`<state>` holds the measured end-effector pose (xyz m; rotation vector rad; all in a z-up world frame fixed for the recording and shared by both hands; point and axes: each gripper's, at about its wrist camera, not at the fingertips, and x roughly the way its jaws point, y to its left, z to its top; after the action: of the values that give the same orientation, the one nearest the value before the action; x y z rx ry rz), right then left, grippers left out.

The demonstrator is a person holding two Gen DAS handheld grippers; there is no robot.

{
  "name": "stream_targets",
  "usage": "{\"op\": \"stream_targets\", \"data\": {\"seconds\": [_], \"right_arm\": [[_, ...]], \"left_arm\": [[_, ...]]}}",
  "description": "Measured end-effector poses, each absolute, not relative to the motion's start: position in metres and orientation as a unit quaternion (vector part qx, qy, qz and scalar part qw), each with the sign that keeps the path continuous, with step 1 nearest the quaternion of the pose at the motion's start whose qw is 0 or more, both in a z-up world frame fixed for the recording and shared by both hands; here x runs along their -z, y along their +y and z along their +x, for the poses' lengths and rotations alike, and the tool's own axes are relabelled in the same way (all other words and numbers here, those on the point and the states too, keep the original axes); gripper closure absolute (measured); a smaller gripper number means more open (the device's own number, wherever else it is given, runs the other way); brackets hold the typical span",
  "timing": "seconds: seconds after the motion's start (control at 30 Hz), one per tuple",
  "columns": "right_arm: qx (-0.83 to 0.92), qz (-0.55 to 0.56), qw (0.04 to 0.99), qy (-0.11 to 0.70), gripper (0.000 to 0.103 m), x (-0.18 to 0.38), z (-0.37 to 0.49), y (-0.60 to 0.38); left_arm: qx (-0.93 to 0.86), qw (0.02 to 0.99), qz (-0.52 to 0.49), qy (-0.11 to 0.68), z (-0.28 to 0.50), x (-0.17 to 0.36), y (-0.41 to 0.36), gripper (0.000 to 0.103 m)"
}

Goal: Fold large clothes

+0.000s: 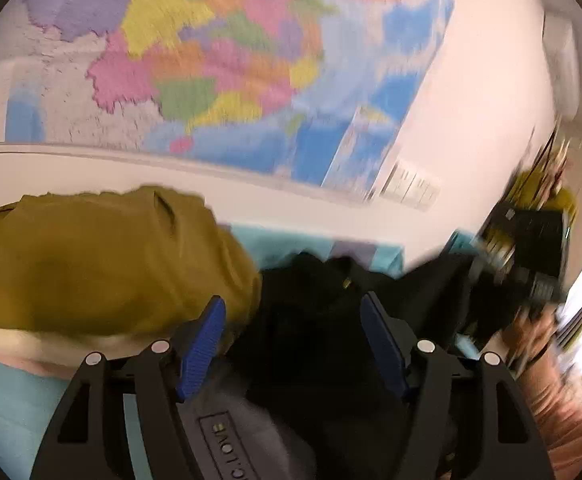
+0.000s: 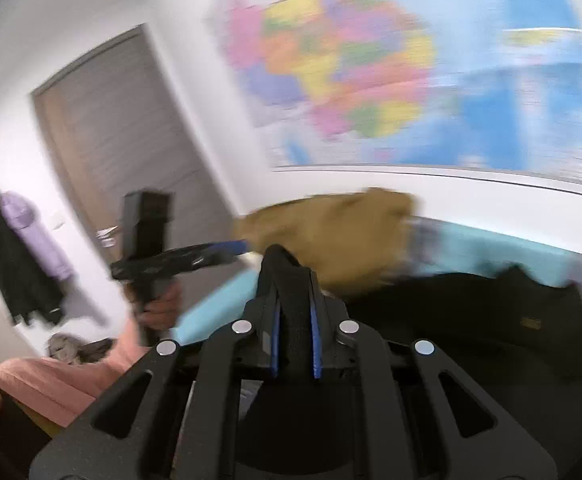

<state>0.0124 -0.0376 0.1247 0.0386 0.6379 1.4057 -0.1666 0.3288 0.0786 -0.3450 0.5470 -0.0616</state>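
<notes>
pinching a fold of the black garment (image 2: 471, 320) between its blue pads, the right gripper (image 2: 296, 276) is standing with its jaws pressed nearly together, the dark cloth rising as a strip between them in the right wrist view. the garment is spreading away to the right over a light blue bed cover (image 2: 491, 248), beside an olive-yellow garment (image 2: 331, 236) heaped near the wall. only this view is showing the left side of the room: a grey-brown door (image 2: 123, 132), dark and lilac coats (image 2: 23, 256) hanging on the wall, and a hand (image 2: 159, 304) gripping the handle of the left gripper (image 2: 195, 258), seen side-on and blurred.

the left wrist view is giving what that one cannot: the left gripper (image 1: 293, 340) is holding its blue fingers (image 1: 203, 346) spread wide, with nothing clamped, the black garment (image 1: 311, 320) lying below and beyond them. the olive-yellow garment (image 1: 103, 264) is filling the left of this view, just beside the left finger. at the right edge the right gripper (image 1: 523, 256) is appearing as a dark blur, its jaws not readable here, with a pink sleeve (image 1: 559, 412) beneath. a coloured wall map (image 1: 219, 60) is hanging above the bed in both views.
</notes>
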Motion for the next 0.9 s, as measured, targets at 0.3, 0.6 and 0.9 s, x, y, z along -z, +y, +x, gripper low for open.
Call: {"op": "stream_targets", "data": {"seconds": [0.3, 0.6, 0.9], "right_arm": [[-0.411, -0.021, 0.781, 0.469, 0.075, 0.007, 0.099, -0.130], [-0.421, 0.004, 0.805, 0.417, 0.020, 0.015, 0.067, -0.174], [-0.439, 0.002, 0.794, 0.421, 0.094, 0.035, 0.070, -0.177]], "left_arm": [[0.033, 0.912, -0.082, 0.400, -0.106, 0.011, 0.277, 0.036], [0.047, 0.901, -0.049, 0.429, -0.070, 0.032, 0.250, 0.037], [0.065, 0.893, -0.038, 0.444, -0.024, 0.042, 0.228, 0.043]]}}
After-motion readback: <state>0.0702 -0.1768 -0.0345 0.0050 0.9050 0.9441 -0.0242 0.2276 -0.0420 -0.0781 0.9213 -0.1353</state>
